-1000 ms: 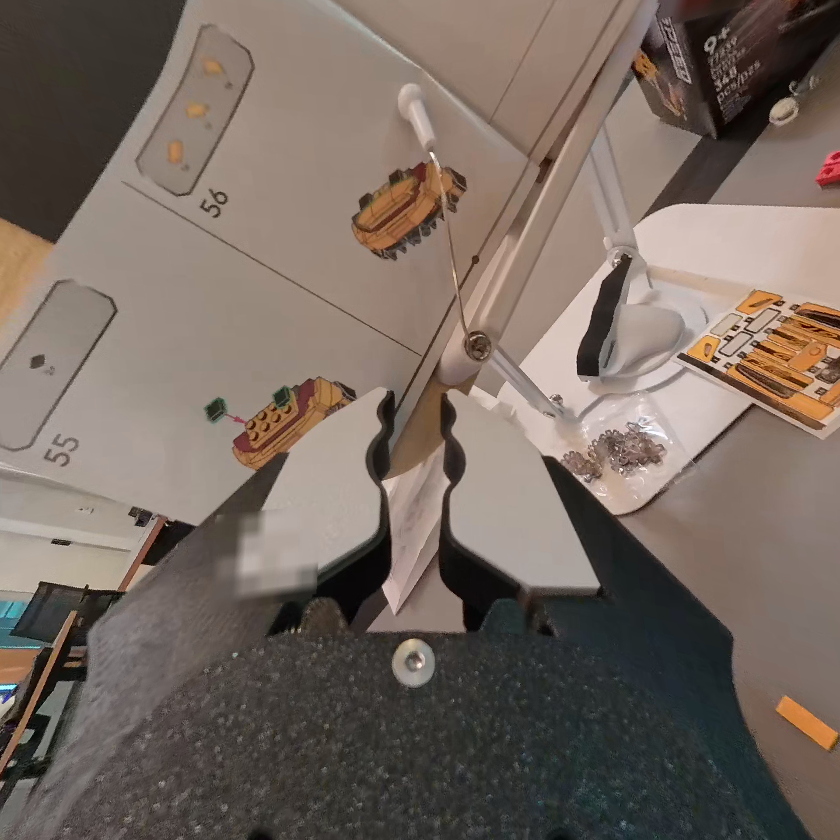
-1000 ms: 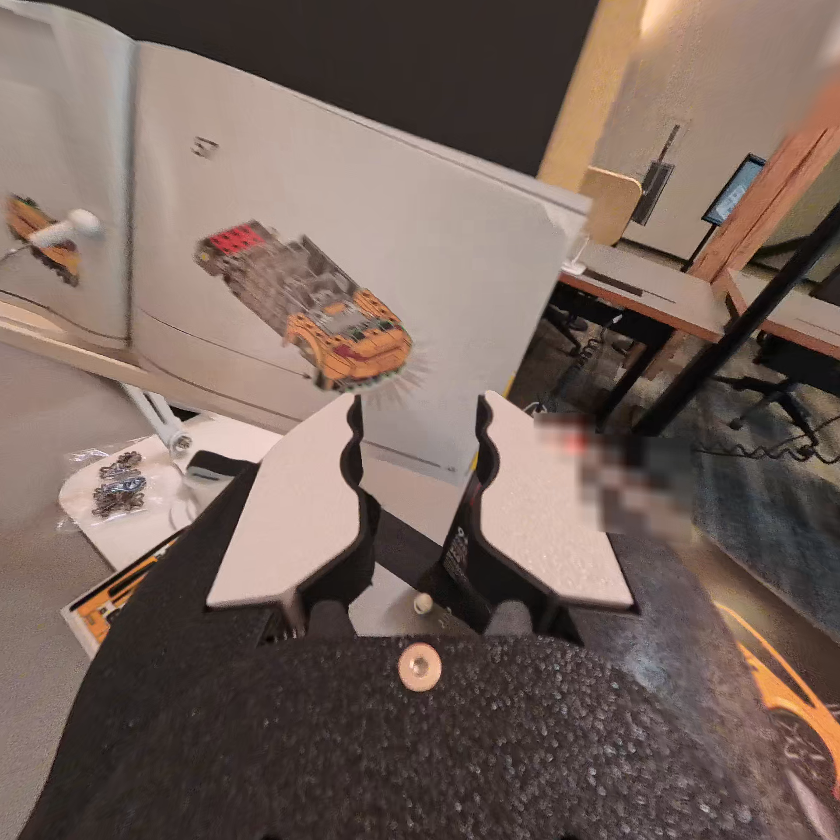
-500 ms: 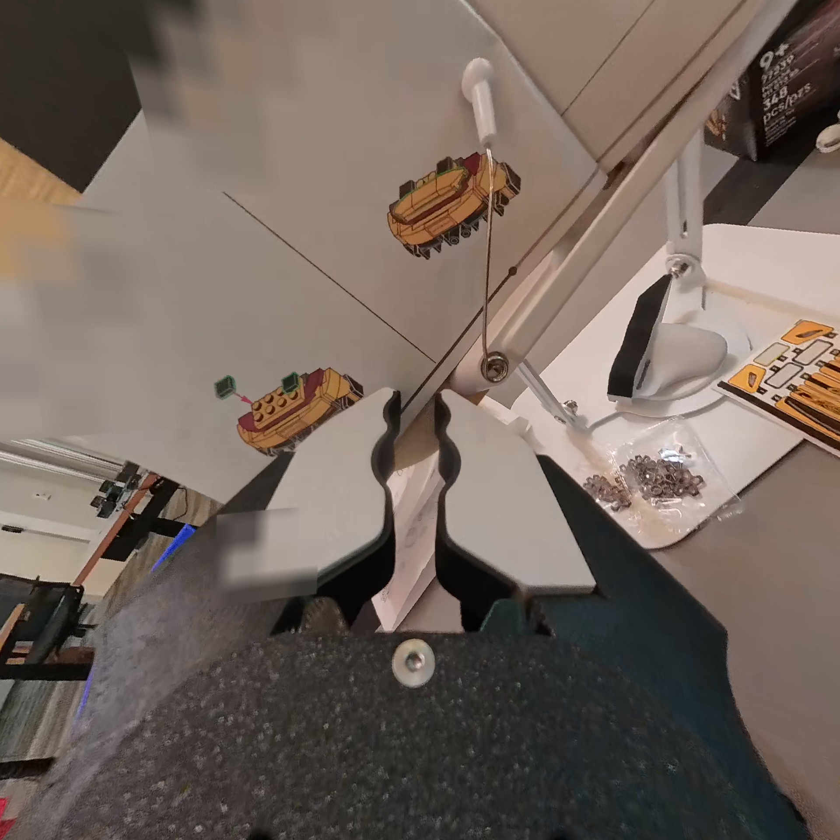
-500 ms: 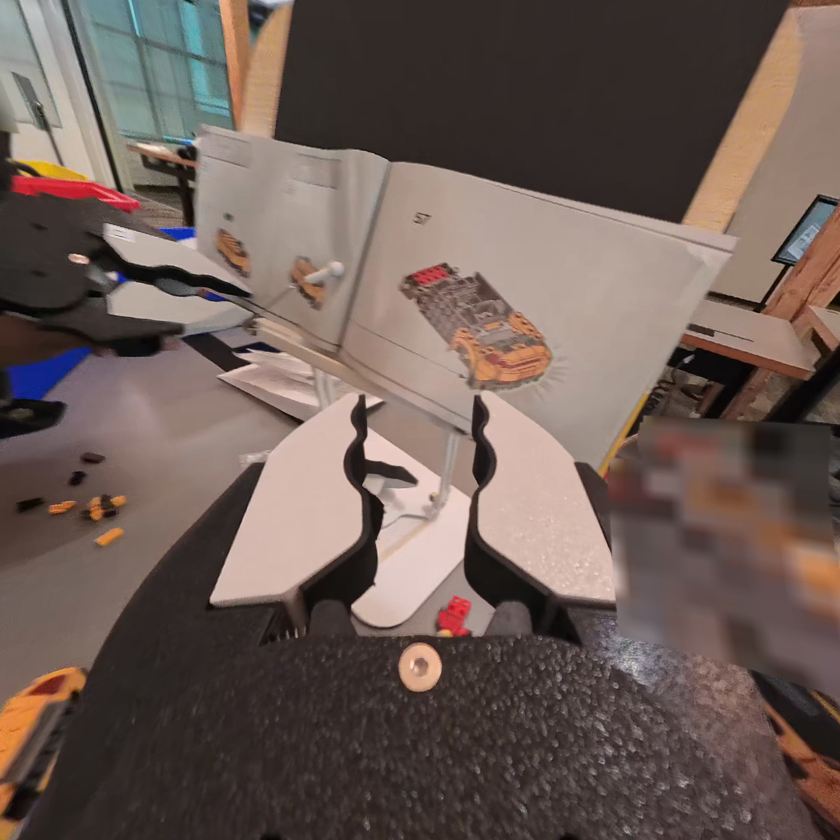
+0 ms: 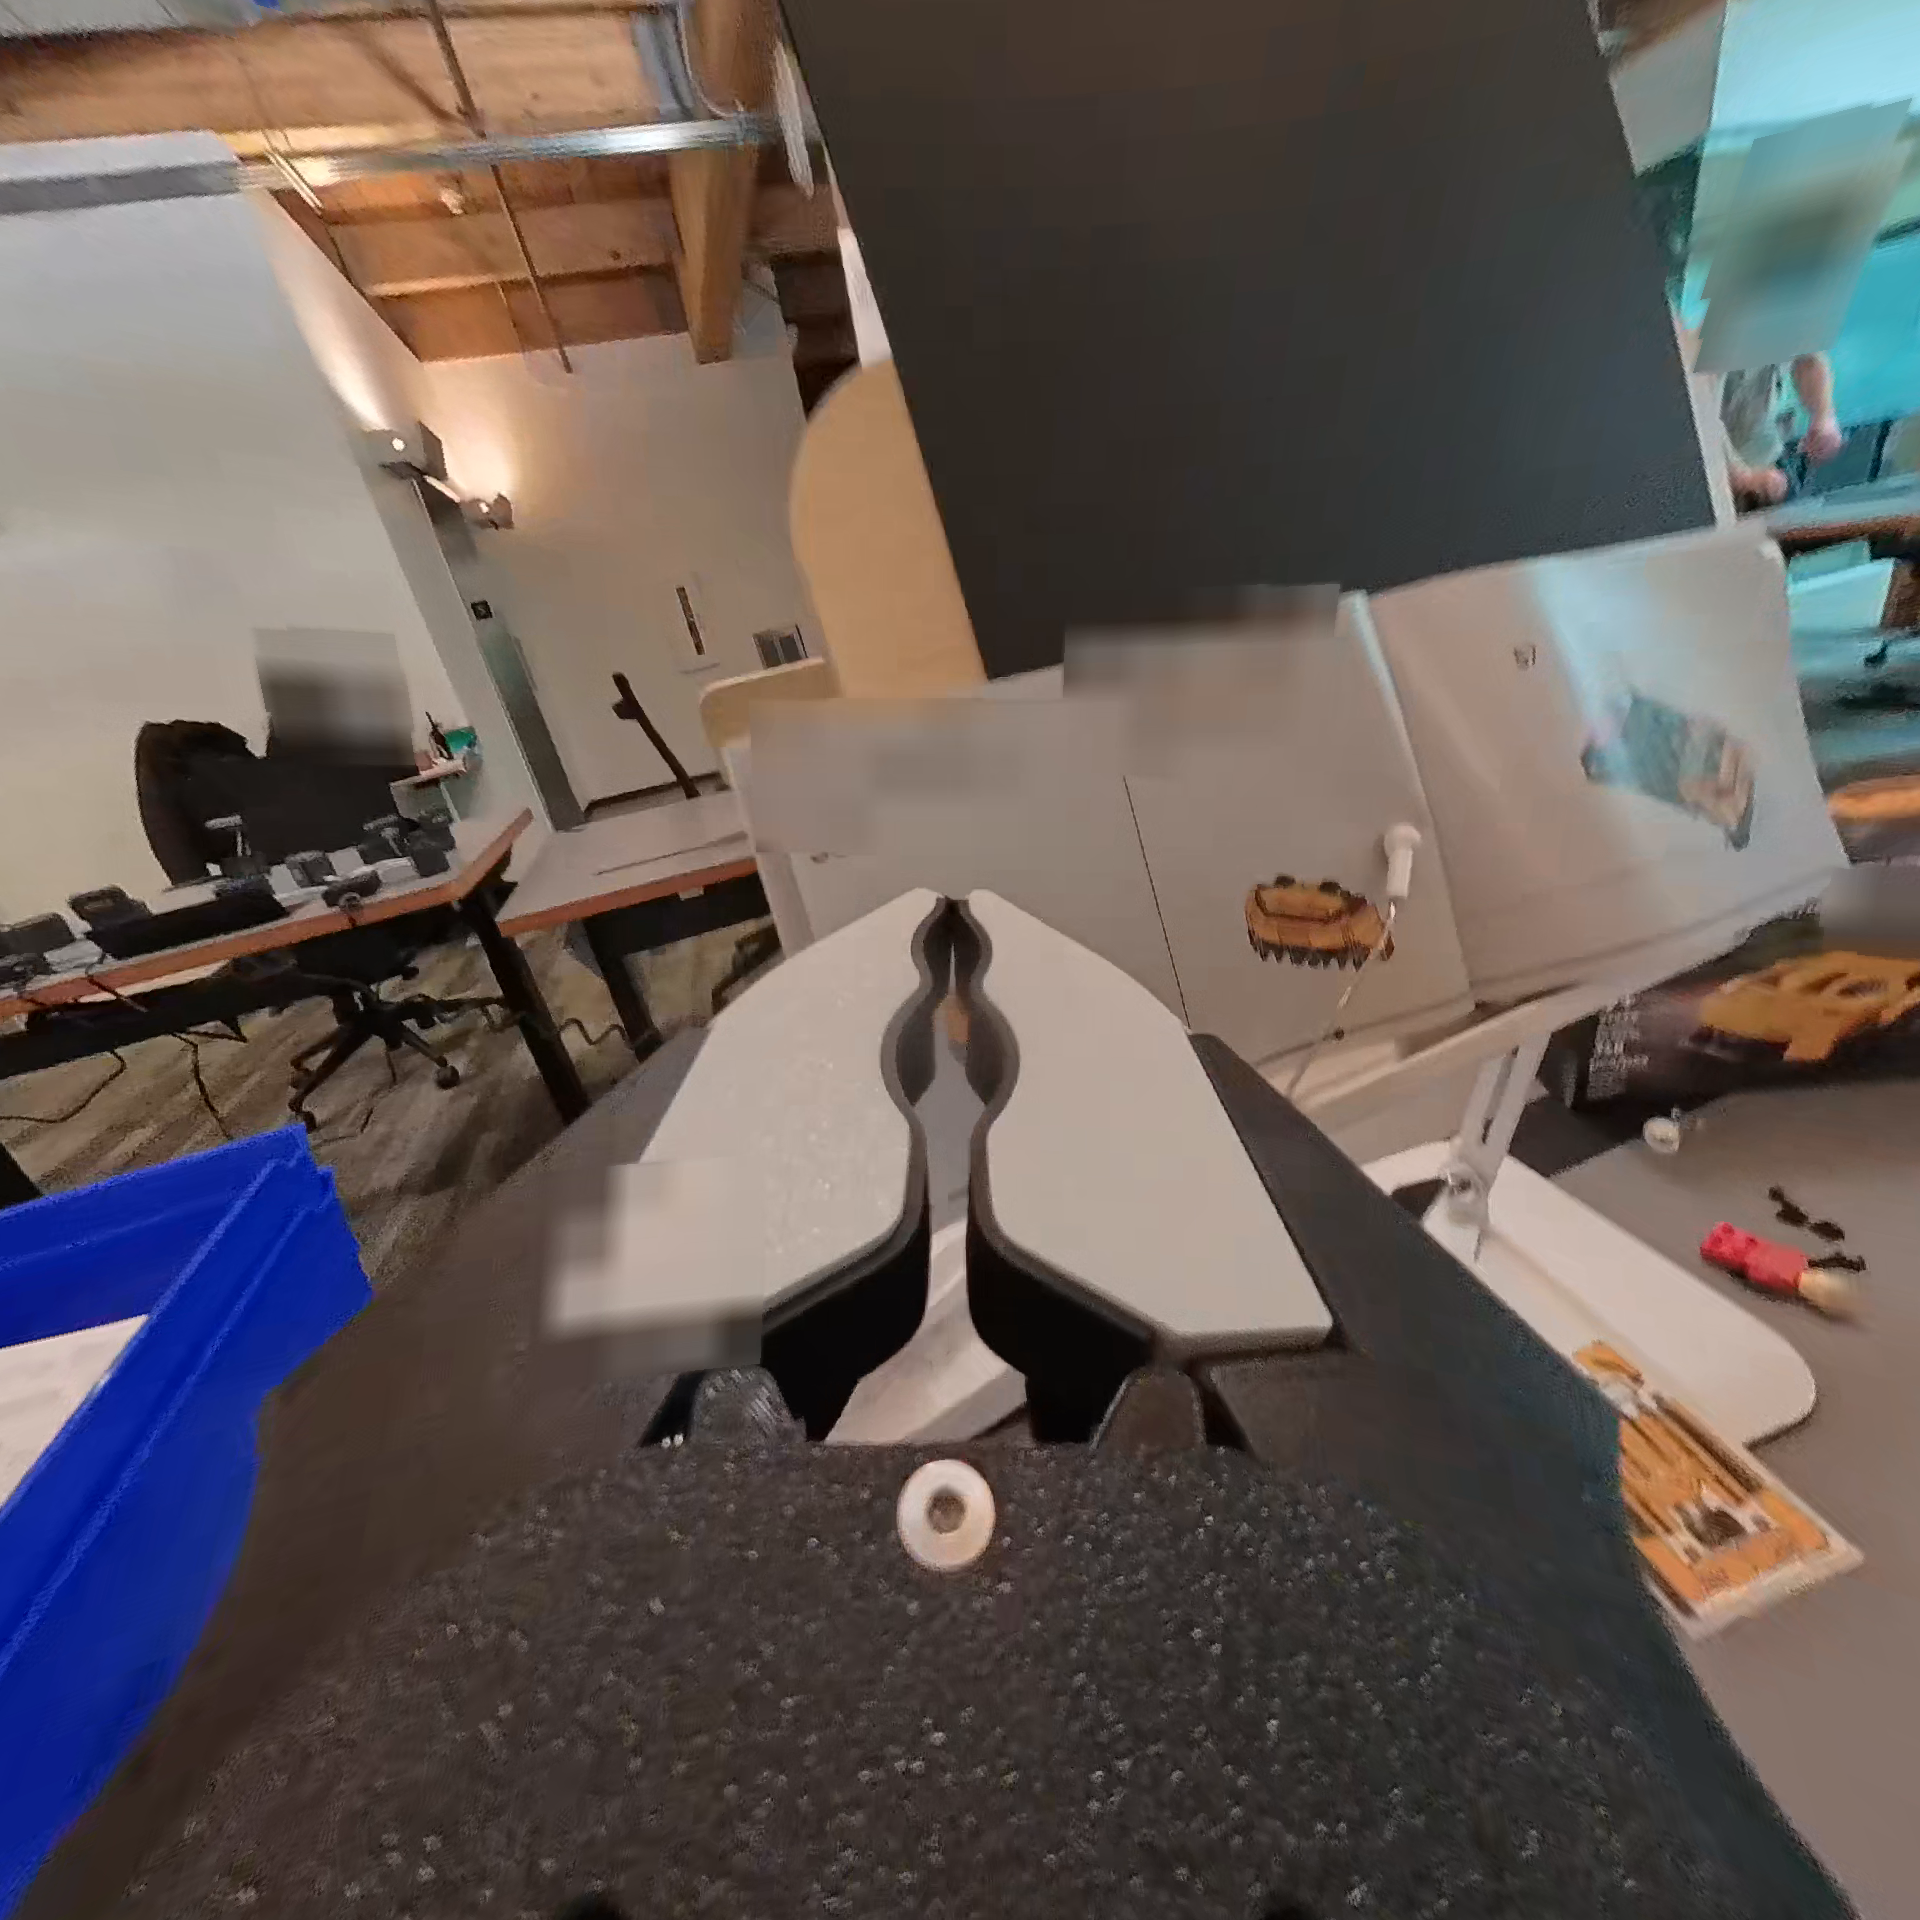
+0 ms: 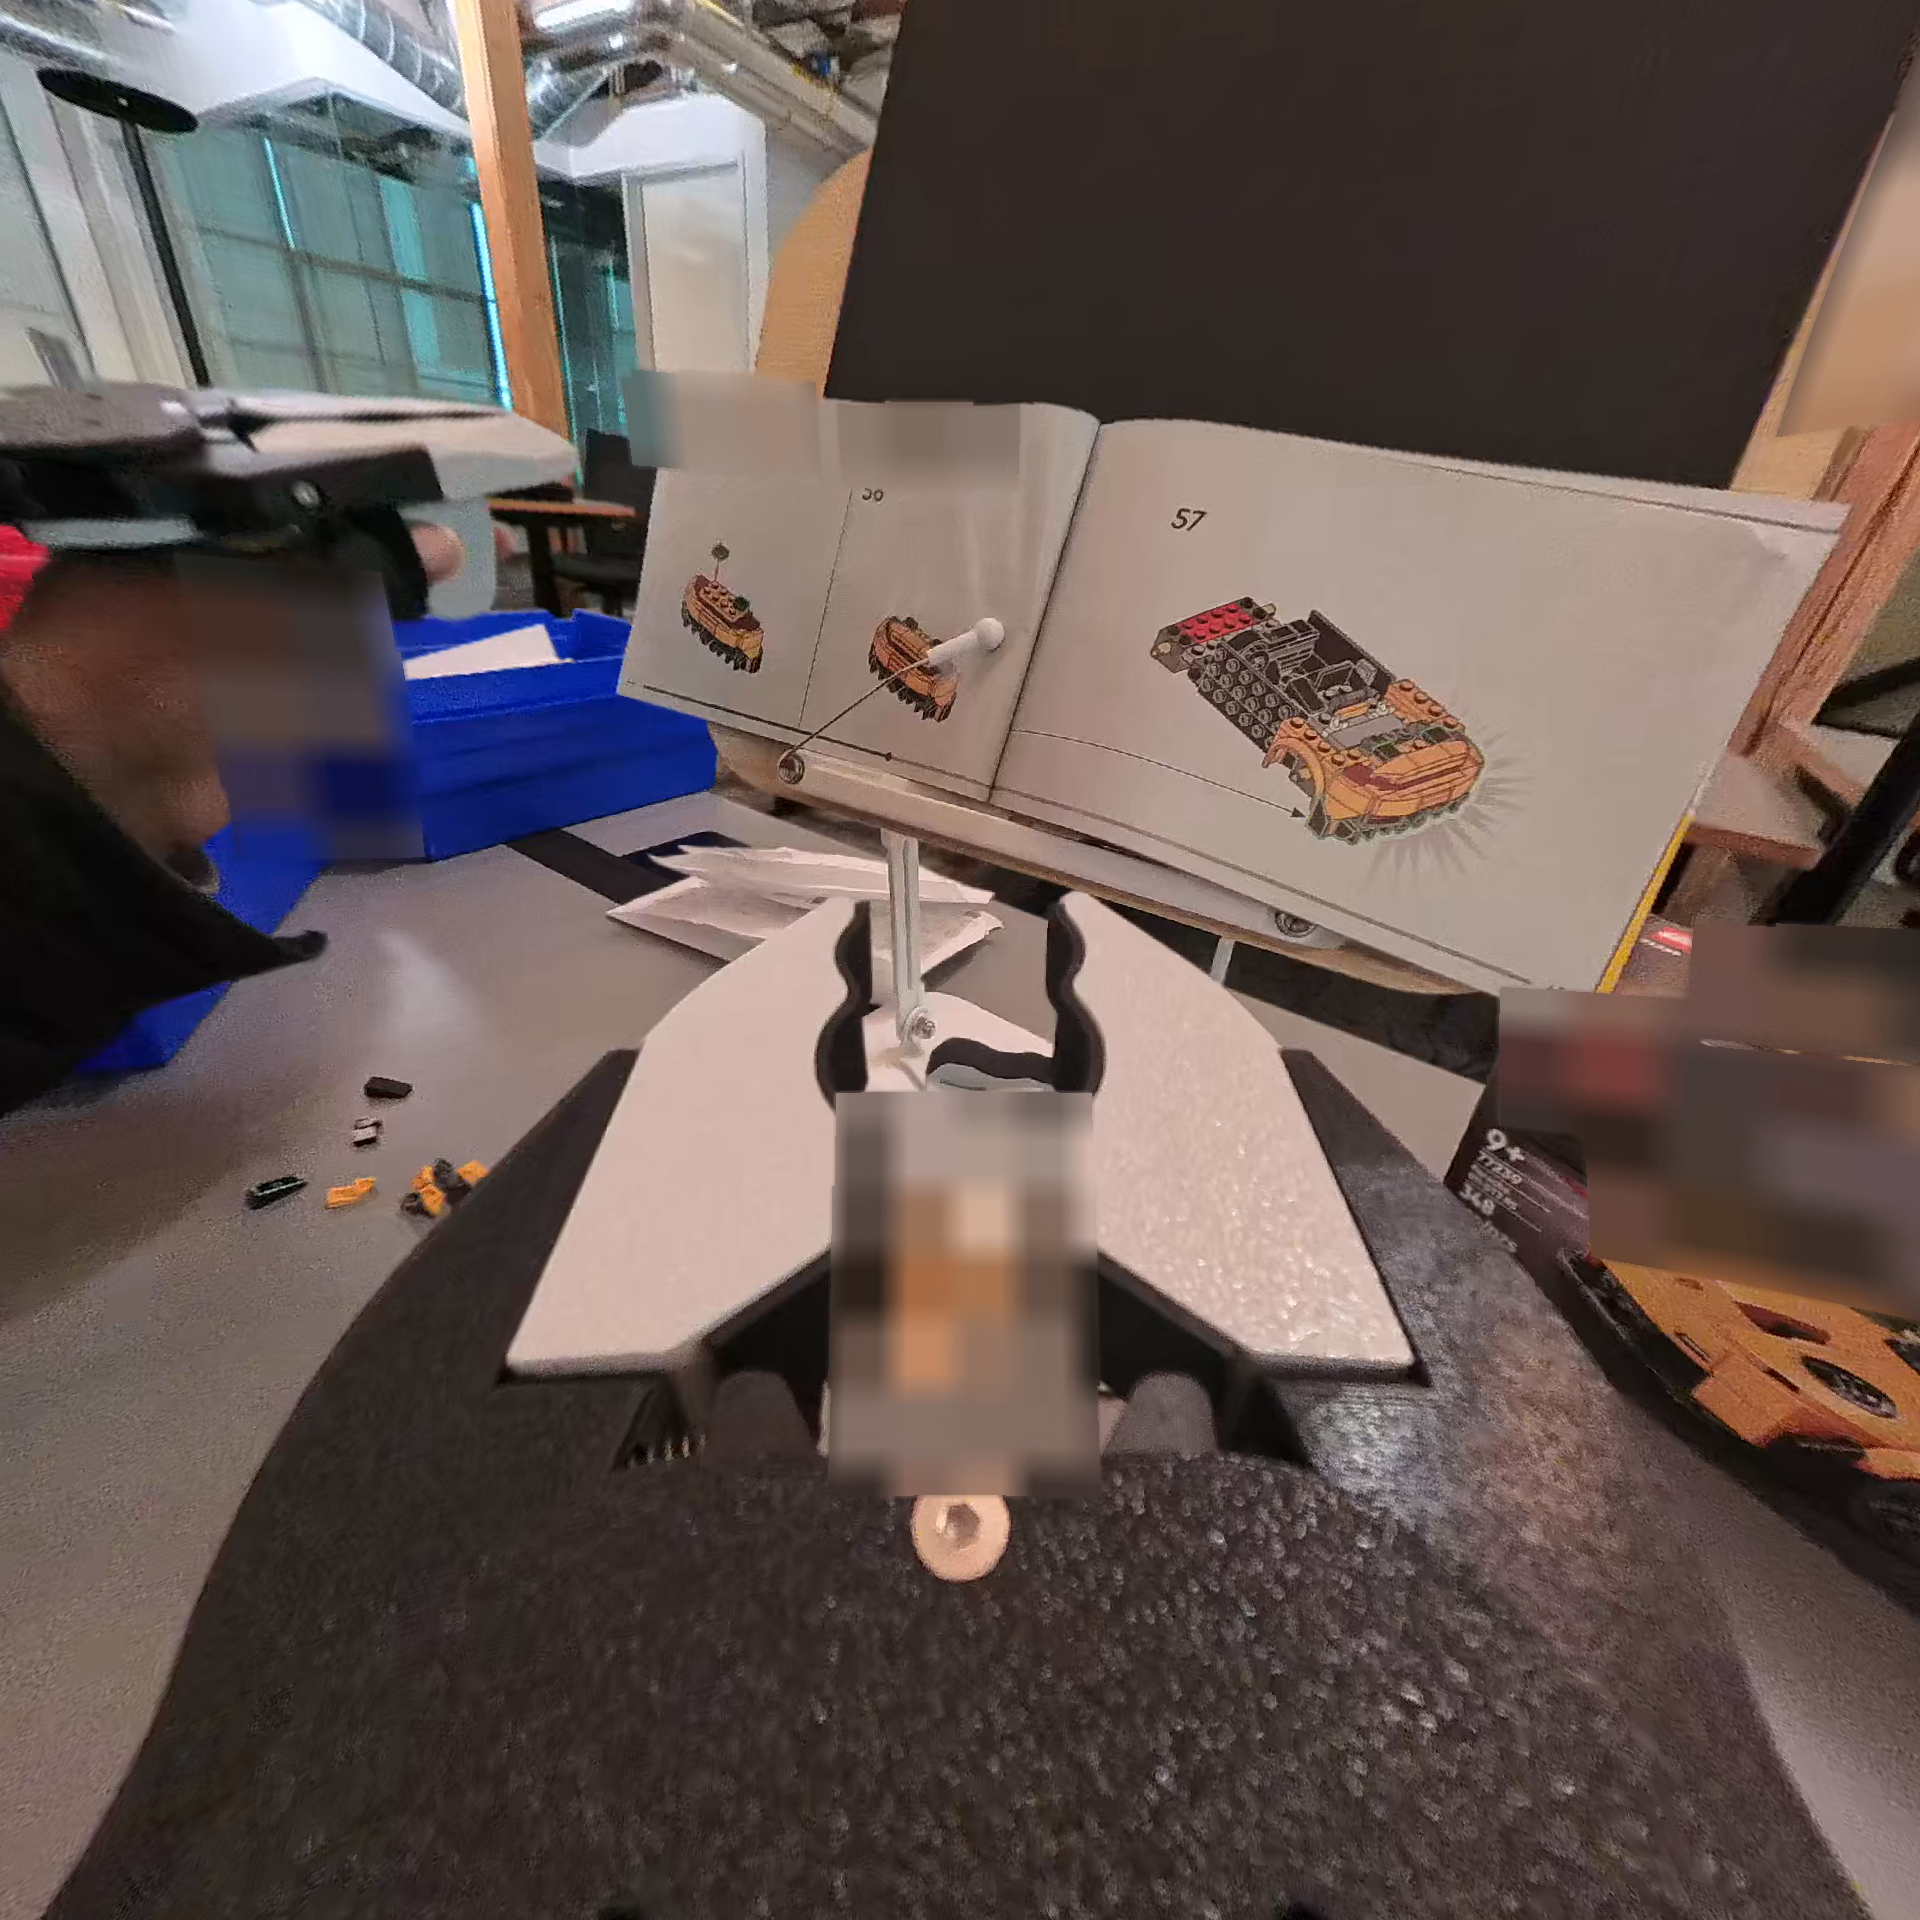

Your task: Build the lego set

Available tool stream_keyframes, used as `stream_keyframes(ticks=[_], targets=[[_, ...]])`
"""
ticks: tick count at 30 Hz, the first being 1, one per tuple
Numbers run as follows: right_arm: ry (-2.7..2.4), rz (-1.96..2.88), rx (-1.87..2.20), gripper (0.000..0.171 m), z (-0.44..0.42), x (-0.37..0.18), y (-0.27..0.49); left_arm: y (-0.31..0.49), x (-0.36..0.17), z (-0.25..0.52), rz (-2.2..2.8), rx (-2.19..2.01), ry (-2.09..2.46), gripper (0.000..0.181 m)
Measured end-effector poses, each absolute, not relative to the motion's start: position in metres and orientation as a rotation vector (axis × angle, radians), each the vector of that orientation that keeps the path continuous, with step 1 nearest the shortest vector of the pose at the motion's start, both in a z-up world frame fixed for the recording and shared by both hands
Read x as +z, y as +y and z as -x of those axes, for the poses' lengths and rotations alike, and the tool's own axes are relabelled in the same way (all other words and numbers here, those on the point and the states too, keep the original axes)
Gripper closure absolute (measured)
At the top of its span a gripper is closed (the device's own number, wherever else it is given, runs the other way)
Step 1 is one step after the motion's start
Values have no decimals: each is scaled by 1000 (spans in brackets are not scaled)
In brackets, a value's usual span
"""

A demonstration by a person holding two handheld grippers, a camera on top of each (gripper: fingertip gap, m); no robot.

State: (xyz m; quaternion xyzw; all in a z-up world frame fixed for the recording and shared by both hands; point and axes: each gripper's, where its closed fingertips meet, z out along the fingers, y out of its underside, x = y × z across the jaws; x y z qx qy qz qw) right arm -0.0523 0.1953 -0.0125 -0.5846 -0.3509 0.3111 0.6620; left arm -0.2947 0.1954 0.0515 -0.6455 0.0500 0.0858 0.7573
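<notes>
Left gripper point(image 5: 951, 920) pulled back from open white instruction booklet point(image 6: 1351, 665), tips now touching, nothing held; right gripper point(image 6: 956, 935) spread wide, empty.

The gap between the right gripper point(image 6: 956, 935) fingers sits under a mosaic patch at 6 o'clock, so anything held there cannot be told. The left gripper point(image 6: 260, 457) is cut by the edge at 9 o'clock — its fingertips unseen there. The loose bricks point(image 6: 416, 1179) at 8 o'clock are too small to identify. The instruction booklet point(image 5: 1558, 831) is motion-blurred in the left wrist view — its upper left page patched over.
</notes>
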Motion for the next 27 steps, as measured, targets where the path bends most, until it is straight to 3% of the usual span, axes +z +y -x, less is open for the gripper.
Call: stream_keyframes(ticks=[9, 16, 27], targets=[[-776, 1312, 598, 144, 39, -33, 206, 194, 63, 296, 1366, 234, 83, 181], [-755, 1303, 595, 161, 35, -44, 215, 205, 47, 302, 1408, 255, 75, 181], [-766, 1349, 583, 163, 35, -64, 223, 206, 44, 304, 1402, 278, 63, 181]])
